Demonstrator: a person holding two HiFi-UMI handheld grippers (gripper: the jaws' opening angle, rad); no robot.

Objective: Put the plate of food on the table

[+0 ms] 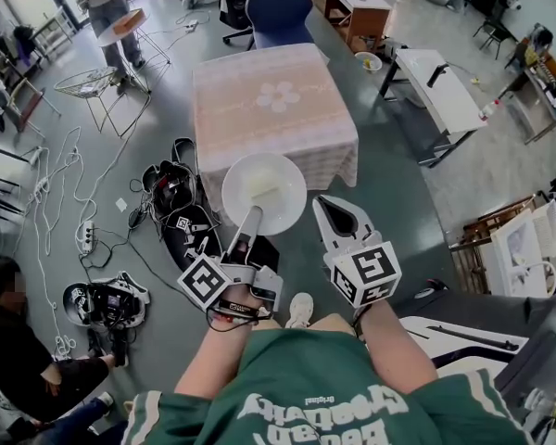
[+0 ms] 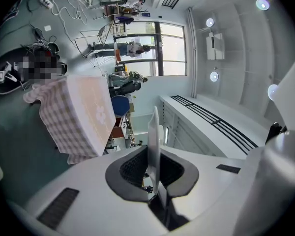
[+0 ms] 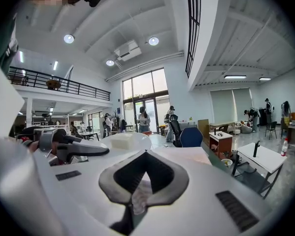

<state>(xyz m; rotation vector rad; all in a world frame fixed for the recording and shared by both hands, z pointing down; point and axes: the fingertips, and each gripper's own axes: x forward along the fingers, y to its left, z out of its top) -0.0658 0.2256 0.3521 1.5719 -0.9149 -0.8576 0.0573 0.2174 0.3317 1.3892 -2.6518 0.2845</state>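
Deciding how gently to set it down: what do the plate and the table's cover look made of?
The plate looks like glazed ceramic or melamine, I cannot tell which: plain white, smooth, thin rigid rim pinched in the left gripper. The table cover looks like matte woven cloth: pale pink top with a white flower print, checked sides hanging in soft folds.

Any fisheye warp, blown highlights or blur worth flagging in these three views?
Head view: sharp, evenly lit, mild bending at the edges; the white plate reads bright but keeps detail. Left gripper view: strong fisheye, scene tipped sideways, windows blown out, black vignette. Right gripper view: strong fisheye, ceiling lights flare, black vignette corners.
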